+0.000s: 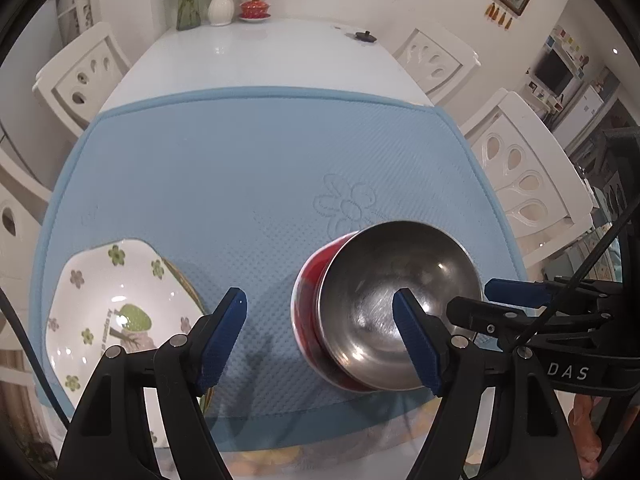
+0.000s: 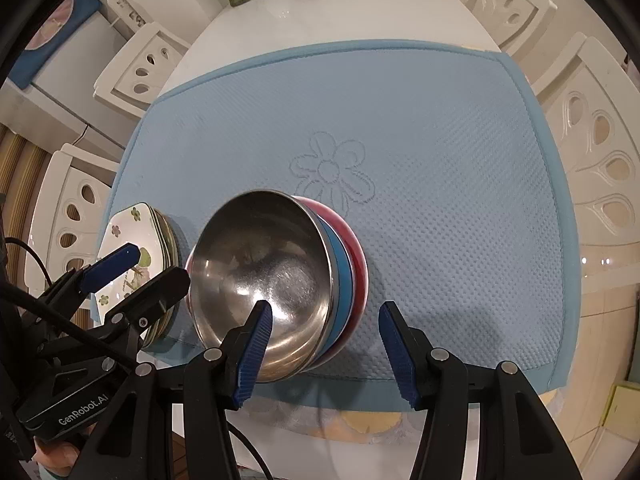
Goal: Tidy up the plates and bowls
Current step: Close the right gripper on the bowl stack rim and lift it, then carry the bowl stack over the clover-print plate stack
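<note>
Steel bowl stack (image 2: pixel 276 284) sits nested near the plates (image 1: pixel 116 320); both grippers, left (image 1: pixel 320 340) and right (image 2: pixel 324 354), are released, so withdraw gently.

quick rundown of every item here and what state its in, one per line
bowl stack: three nested, steel in blue in red, standing on the mat
plate stack: flowered plates piled at the mat's left edge
blue mat: spread flat on the table
left gripper: open, nothing between its fingers
right gripper: open, fingers either side of the bowls' near rim, no grip visible
red lidded cup: lid on, at the table's far end
</note>
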